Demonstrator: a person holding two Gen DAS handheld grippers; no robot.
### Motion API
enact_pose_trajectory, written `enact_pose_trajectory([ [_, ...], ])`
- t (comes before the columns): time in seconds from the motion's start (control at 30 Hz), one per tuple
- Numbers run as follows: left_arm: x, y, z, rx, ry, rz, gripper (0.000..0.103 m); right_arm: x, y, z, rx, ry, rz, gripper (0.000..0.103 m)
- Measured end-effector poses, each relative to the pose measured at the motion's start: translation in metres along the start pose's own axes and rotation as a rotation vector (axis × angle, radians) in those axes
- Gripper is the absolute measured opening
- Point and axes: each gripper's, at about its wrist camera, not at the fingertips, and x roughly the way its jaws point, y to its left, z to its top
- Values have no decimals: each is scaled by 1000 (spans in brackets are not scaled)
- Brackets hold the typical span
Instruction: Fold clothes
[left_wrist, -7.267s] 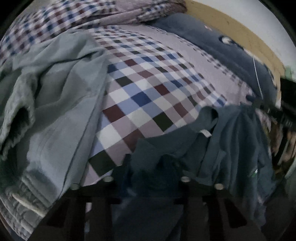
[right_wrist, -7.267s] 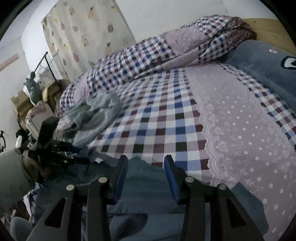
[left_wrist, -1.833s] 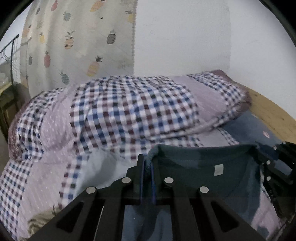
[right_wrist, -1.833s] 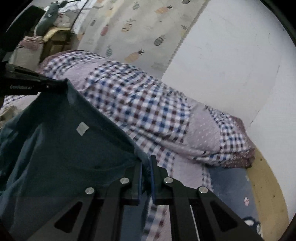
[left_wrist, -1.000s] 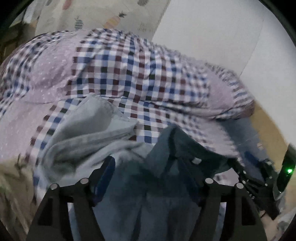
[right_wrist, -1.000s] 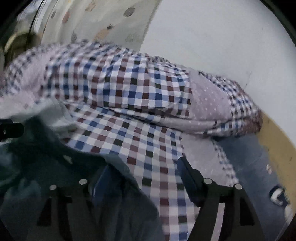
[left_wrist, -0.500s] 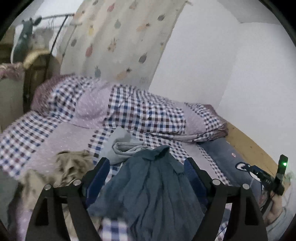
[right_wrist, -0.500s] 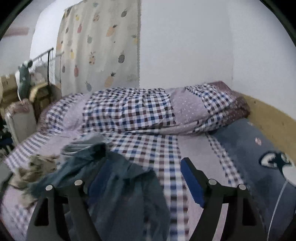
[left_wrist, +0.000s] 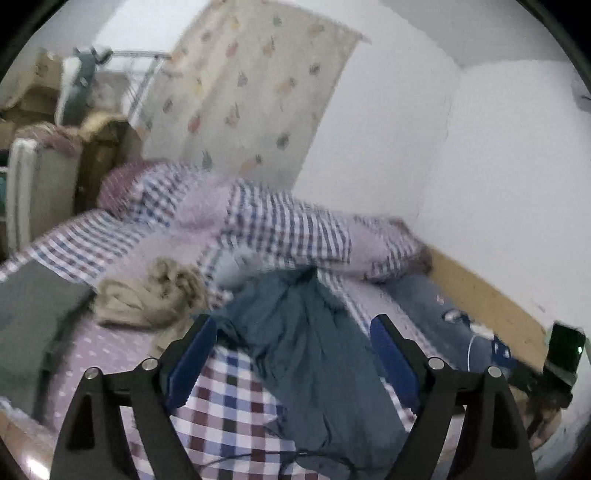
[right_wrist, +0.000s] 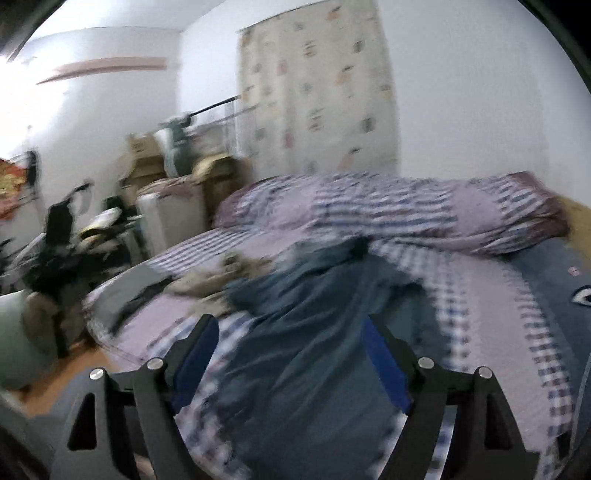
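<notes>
Both tools stand with jaws spread wide and nothing between the pads: our left tool (left_wrist: 291, 354) and our right tool (right_wrist: 290, 354) have just been opening, and each hangs above the bed, clear of the cloth. Below and ahead of them the dark blue shirt (left_wrist: 314, 350) lies rumpled and unfolded on the checked bedsheet (left_wrist: 229, 398), running lengthwise away from us, its far end bunched up toward the rolled checked quilt (left_wrist: 288, 232). Just left of the shirt sits a crumpled beige garment (left_wrist: 151, 295), and a pale grey-blue garment (left_wrist: 236, 266) lies between the beige one and the quilt. To the right of the shirt a dark blue pillow (right_wrist: 554, 280) lies along the wooden bed frame (left_wrist: 487, 299). Behind the bed hangs a curtain (left_wrist: 255, 85) printed with fruit against the white wall. At the far right of the left view the right tool's body shows a small green light (left_wrist: 579, 349). Both views are blurred.
</notes>
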Motion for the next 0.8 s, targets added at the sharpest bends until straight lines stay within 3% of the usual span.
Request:
enact_pose_trajectory([
  [0.23,-97,17,14,-65,-195,83,88,-67,23,-21,21,-49,402,83],
  [0.33,-126,24,9,-69,-204,115,89,-82,33,-30,29,-68,541,83],
  [0.4,-134,26,2,-57,-179,130,89,-83,39,-37,29,-71,582,83],
  [0.5,-128,29,-11,-64,-124,120,89,-61,49,-48,36,-25,529,85],
  [0.8,-46,8,-77,-95,68,23,89,109,68,-142,-33,286,105,81],
])
